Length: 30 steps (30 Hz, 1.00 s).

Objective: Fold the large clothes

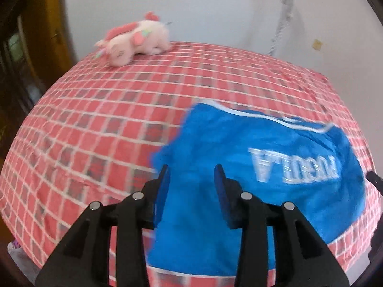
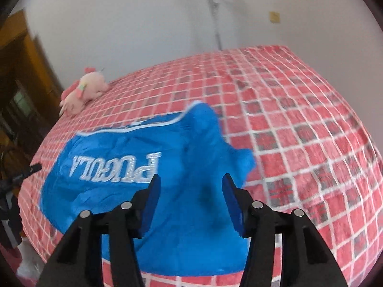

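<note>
A bright blue garment (image 1: 251,167) with white lettering and a white stripe lies folded on the red checked bed, its near edge by the bed's front. In the left wrist view my left gripper (image 1: 191,169) hovers over the garment's left part, open, with nothing pinched between its blue pads. The right wrist view shows the same garment (image 2: 134,157), and my right gripper (image 2: 191,179) hangs over its right part, open, with only cloth below the gap. A dark bit of the right gripper shows at the edge (image 1: 373,179); the left one shows at the far left (image 2: 24,172).
The bed cover (image 1: 107,119) is red with white grid lines and spreads wide behind the garment. A pink plush toy (image 1: 136,40) lies at the bed's far left corner. Behind stand a white wall with a thin metal stand (image 1: 284,12) and a wooden door frame (image 2: 21,55).
</note>
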Available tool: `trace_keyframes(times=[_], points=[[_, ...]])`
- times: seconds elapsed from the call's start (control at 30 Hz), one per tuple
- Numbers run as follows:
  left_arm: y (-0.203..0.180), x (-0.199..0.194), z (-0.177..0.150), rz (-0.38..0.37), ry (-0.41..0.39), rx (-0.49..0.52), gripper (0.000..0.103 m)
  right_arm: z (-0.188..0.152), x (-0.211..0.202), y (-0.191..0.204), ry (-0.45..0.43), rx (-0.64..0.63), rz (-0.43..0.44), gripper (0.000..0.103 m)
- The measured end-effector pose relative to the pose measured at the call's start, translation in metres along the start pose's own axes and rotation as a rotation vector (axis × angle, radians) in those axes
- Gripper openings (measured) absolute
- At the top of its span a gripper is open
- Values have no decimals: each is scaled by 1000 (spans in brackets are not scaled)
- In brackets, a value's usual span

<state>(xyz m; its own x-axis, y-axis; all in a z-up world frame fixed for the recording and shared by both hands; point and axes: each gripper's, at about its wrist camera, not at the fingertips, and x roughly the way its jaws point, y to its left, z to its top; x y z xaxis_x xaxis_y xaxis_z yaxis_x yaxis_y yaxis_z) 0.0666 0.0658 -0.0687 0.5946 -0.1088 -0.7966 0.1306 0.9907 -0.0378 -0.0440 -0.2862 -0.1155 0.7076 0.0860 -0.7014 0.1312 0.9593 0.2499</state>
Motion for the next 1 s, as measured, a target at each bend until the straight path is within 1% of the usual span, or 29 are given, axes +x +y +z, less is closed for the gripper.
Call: trace_keyframes(times=[0.07,0.1,0.2,0.27,0.3,0.43,0.53,0.67,0.7,0.73,0.77,0.8,0.83,0.87,0.9,1.0], points=[[-18,8,-7,-7,2,38,38,-4,6,9,-2,-40,-12,49],[-25,15,-11,-11,6,49,38,-8,11,11,4,-49,-11,45],[-29,32,-25,-20,29,37,38,-17,27,10,30,-47,-16,39],[-27,46,-32,-22,56,19,40,-24,36,5,39,-44,-26,38],[-26,50,-35,-26,55,16,40,-27,39,3,41,-50,-27,38],[-33,56,-41,5,44,74,41,-39,53,-2,53,-57,-29,36],[-30,60,-40,-3,54,59,41,-42,57,-5,44,-31,-29,36],[-28,54,-34,-10,84,45,40,-37,53,-1,64,-26,-43,35],[-25,49,-31,-11,94,36,41,-33,49,-2,73,-14,-36,36],[-20,39,-27,-11,87,24,41,-31,45,-3,77,-4,-27,37],[-15,30,-24,-6,74,20,43,-27,37,-4,73,13,-8,38],[-8,18,-21,1,51,16,47,-24,29,-5,69,24,4,38],[0,8,-18,10,32,14,52,-22,26,-6,73,27,6,38],[7,3,-15,20,26,11,55,-19,22,-6,82,26,8,38],[17,-1,-12,29,29,5,58,-17,19,-6,86,22,5,38],[40,-1,-9,35,69,-23,59,-13,18,-4,114,7,-9,38]])
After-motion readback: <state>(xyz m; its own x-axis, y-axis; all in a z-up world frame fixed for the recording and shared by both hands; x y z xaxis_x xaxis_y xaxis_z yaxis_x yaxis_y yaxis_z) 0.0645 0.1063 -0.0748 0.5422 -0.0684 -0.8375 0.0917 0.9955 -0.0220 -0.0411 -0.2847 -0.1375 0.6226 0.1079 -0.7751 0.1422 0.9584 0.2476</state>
